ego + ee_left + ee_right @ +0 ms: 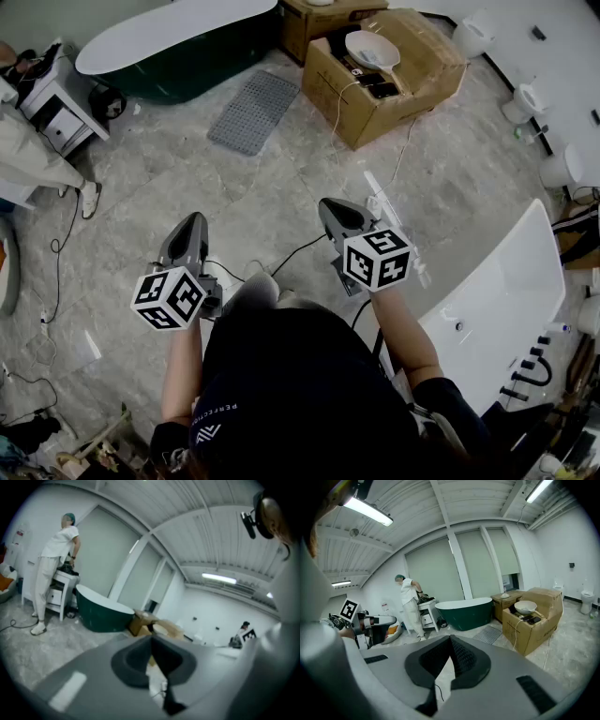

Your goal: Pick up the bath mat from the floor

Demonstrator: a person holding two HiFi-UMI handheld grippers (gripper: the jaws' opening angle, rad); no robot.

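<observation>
The bath mat (253,111) is a grey perforated rectangle. It lies flat on the marble floor at the far end of the room, beside the dark green bathtub (178,47). In the right gripper view the mat (488,634) lies on the floor in front of that tub. My left gripper (192,223) and right gripper (335,208) are held side by side in front of my body. Both are well short of the mat and point toward it. The left gripper (151,641) and the right gripper (450,639) each have their jaw tips together with nothing between them.
A large cardboard box (412,84) with a white basin (371,49) on top stands just right of the mat. A white tub (497,309) sits close on my right. A person (33,155) stands at a white cabinet (56,98) on the left. Cables trail across the floor (56,246).
</observation>
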